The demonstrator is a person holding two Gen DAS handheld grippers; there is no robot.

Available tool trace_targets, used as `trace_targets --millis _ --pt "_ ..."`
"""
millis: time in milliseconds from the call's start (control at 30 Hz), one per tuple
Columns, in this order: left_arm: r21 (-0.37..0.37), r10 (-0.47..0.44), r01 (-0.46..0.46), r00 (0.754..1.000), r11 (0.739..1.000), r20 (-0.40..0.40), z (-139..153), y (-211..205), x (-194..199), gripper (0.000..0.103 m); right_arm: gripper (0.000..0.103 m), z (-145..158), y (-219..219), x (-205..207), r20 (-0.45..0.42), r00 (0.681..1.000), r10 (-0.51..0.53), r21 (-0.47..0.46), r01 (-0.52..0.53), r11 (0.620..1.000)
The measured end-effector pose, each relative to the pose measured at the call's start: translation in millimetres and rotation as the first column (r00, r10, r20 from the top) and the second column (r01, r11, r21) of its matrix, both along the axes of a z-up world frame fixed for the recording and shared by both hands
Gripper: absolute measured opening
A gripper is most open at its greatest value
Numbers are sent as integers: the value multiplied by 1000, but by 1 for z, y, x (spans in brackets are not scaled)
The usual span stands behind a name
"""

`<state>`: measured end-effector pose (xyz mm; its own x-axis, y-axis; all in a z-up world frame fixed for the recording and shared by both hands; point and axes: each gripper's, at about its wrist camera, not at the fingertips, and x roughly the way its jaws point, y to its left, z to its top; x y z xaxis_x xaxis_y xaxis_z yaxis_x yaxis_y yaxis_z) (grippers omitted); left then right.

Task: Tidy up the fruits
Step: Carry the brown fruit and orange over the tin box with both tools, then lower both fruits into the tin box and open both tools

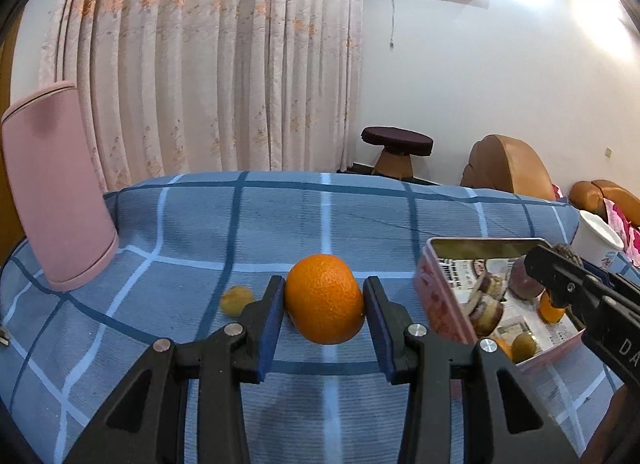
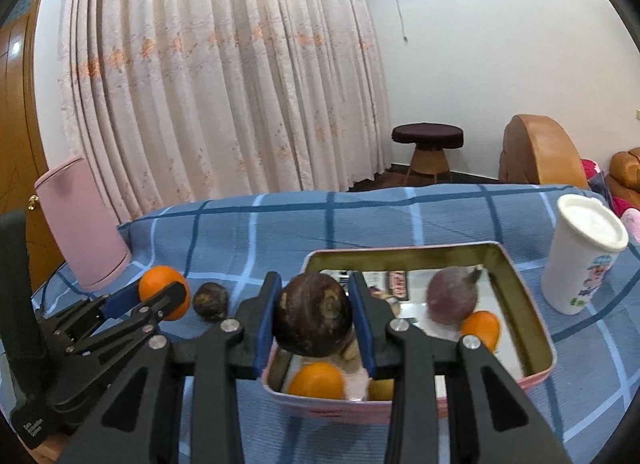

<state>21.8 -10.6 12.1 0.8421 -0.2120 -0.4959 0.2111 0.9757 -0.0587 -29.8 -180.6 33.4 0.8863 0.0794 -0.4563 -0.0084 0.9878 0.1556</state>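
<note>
Left wrist view: my left hand-held gripper [image 1: 324, 300] is clamped on an orange [image 1: 325, 299], both blue pads pressed to its sides, above the blue checked tabletop [image 1: 280, 223]. A small yellowish fruit [image 1: 237, 301] lies on the cloth just left of the left finger. A pink canister [image 1: 56, 191] stands at far left. At right sits a pink tin [image 1: 434, 296] with several fruits inside; the contents are partly hidden, so I cannot name them all.

Right wrist view: my right hand-held gripper [image 2: 314, 314] grips a dark brown round fruit [image 2: 314, 316] over the near left corner of the tin [image 2: 532, 304]. Inside lie two oranges [image 2: 316, 382] and a purplish fruit [image 2: 452, 296]. A small dark fruit [image 2: 211, 301] rests on the cloth left of the tin. A white cup [image 2: 580, 260] stands at right.
</note>
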Motion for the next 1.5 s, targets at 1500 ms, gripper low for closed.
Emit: trace_targets --millis 1500 --pt "111 -192 195 981 974 -38 -8 -142 9 42 37 -22 -106 17 -144 980 -138 17 142 990"
